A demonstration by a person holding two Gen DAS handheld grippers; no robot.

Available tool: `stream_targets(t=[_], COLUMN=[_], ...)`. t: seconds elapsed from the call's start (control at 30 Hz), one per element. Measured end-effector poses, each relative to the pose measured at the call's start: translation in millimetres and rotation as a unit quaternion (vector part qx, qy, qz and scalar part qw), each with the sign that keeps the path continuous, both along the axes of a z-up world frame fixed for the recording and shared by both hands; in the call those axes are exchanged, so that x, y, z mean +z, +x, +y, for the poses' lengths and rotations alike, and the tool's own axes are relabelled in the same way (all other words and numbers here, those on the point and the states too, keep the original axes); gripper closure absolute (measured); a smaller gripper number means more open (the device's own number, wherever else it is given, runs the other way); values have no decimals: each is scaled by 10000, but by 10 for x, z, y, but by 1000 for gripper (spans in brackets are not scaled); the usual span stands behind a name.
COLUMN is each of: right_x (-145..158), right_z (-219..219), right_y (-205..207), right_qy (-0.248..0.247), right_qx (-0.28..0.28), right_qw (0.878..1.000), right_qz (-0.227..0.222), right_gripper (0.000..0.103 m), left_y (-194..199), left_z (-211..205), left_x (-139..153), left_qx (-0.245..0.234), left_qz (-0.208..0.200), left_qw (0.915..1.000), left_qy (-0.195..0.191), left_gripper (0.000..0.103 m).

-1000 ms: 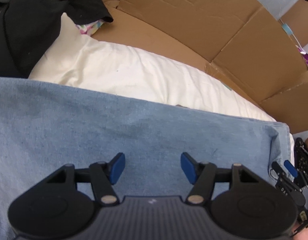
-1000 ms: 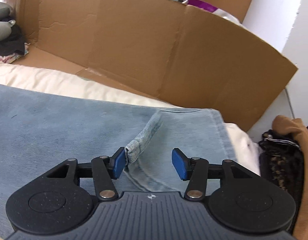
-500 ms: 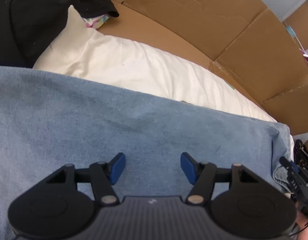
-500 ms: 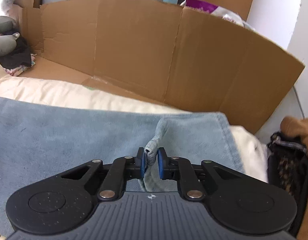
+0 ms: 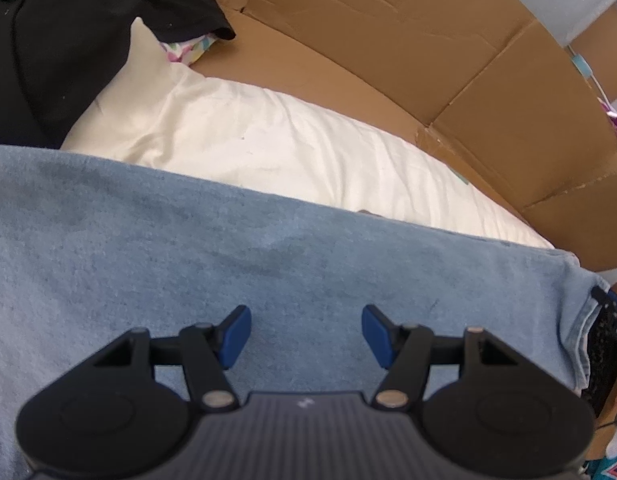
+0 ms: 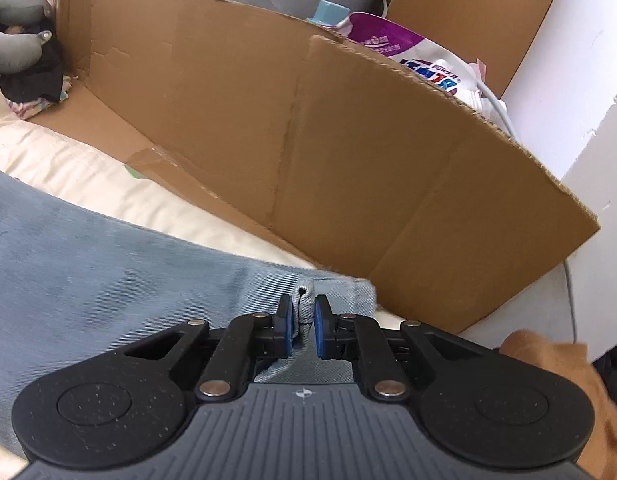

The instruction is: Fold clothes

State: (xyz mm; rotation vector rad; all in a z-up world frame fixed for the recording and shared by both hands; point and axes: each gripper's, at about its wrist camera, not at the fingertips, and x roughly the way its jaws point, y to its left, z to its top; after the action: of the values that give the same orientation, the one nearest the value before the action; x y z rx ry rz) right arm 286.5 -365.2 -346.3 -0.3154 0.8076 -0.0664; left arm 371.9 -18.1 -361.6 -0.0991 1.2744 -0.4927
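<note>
While the blue jeans (image 5: 236, 264) lie spread flat over a cream pillow (image 5: 292, 148), their faded cloth looks soft and a bit blotchy. One hem (image 6: 304, 300) is pulled up into a small fold. The right gripper (image 6: 303, 322) has its fingers pinched tight on that hem. The left gripper (image 5: 306, 334) hangs over the jeans with fingers apart, holding nothing. Behind stands a brown cardboard wall (image 6: 308, 152).

Only one thing for you to read here: the white and purple bag (image 6: 412, 56) behind the cardboard wall (image 6: 268, 128) shows "POWER" in small letters; its bigger lettering is cut off and unreadable.
</note>
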Motion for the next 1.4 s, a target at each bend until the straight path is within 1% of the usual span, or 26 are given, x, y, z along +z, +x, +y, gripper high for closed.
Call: stream_targets(t=[0.13, 0.23, 0.4, 0.67, 0.9, 1.03, 1.1, 1.13, 1.17, 1.23, 1.3, 1.33, 1.37, 1.4], right_x=[-24, -85, -213, -314, -396, -431, -490, -518, -509, -475, -365, -314, -270, -234], right_z=[-200, -267, -232, -225, -220, -238, -272, -324, -361, -429, -462, -461, -458, -462], right_y=[145, 271, 456, 658, 745, 809, 843, 847, 837, 802, 691, 616, 531, 444], right_qy=[-28, -103, -356, -516, -563, -509, -420, -322, -221, -28, 94, 97, 104, 155], right_qx=[-64, -22, 140, 54, -123, -215, -266, -327, -415, -581, -681, -672, -683, -732], right_qw=[9999, 9998, 9989, 9978, 9969, 9970, 9968, 9967, 9969, 9968, 9970, 9973, 9974, 9971], right_qz=[75, 159, 280, 409, 531, 533, 621, 664, 631, 541, 347, 274, 210, 152], right_gripper=[94, 94, 94, 95, 95, 95, 95, 94, 90, 78, 70, 64, 60, 59], left_y=[30, 51, 130, 232, 289, 295, 308, 314, 322, 330, 317, 309, 295, 280], left_z=[-29, -60, -80, -124, -158, -202, -225, -232, -239, -253, -276, -284, -285, -284], left_x=[12, 20, -7, -41, -63, -105, -155, -184, -212, -239, -223, -211, -199, -187], left_qx=[12, -47, -22, -19, -48, -110, -137, -145, -142, -140, -171, -187, -192, -194], left_qz=[-16, -44, -26, -18, -42, -68, -81, -85, -93, -141, -206, -233, -247, -256], left_qw=[10000, 10000, 10000, 10000, 9999, 9999, 9999, 9999, 9999, 9998, 9996, 9995, 9995, 9995], left_qy=[-41, -40, -47, -74, -104, -62, -41, -28, -17, -10, 35, 58, 65, 68], left_gripper=[39, 39, 39, 39, 39, 39, 39, 39, 39, 39, 39, 39, 39, 39])
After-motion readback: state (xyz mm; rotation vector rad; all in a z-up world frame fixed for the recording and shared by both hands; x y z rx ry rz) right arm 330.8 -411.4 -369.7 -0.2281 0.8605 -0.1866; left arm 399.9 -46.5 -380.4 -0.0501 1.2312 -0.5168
